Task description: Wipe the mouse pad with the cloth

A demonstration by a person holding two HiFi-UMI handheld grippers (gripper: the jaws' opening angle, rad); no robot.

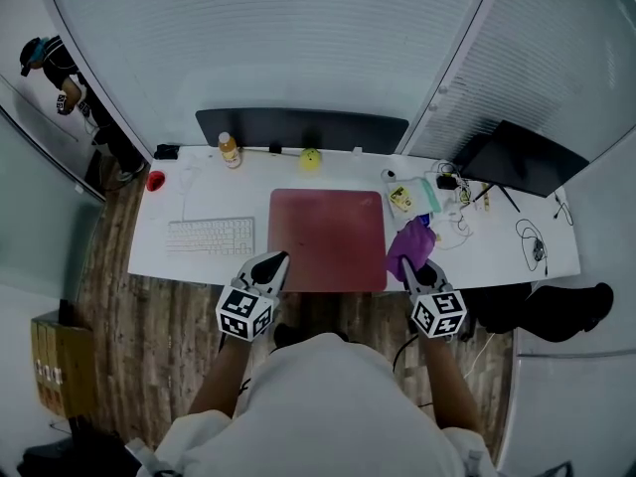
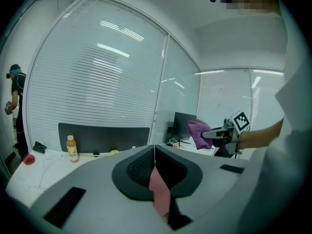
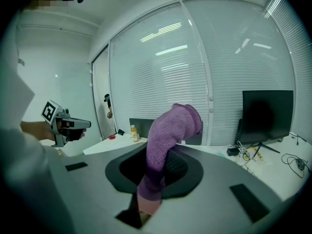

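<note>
- The mouse pad [image 1: 328,238], a dull red rectangle, lies flat in the middle of a white desk [image 1: 199,199], with its near edge along the desk's near edge.
- A white keyboard [image 1: 211,236] sits just left of the pad. A cluster of cables and small items [image 1: 437,195] lies to its right.
- At the back of the desk stand a bottle [image 1: 230,150] of orange drink and a small yellow object [image 1: 311,159]. A small red object [image 1: 155,180] lies near the left end.
- A dark panel [image 1: 298,127] rises behind the desk, and a dark monitor [image 1: 517,157] stands at the far right.
- The floor is wood plank [image 1: 149,336]. Glass walls with white blinds [image 1: 268,38] close the room, and a person [image 1: 70,87] stands beyond the glass at the left.
- The left gripper [image 1: 281,259] hovers at the pad's near left corner. Its jaws are pressed together with nothing between them.
- The right gripper [image 1: 408,265] is at the pad's near right corner. Its jaws are clamped on the purple cloth [image 1: 410,244], which stands up from between them and flops over past the tips.
- Whether the cloth touches the pad cannot be told.
- Count: two grippers, one cloth, one mouse pad, one keyboard, one bottle, one monitor.
</note>
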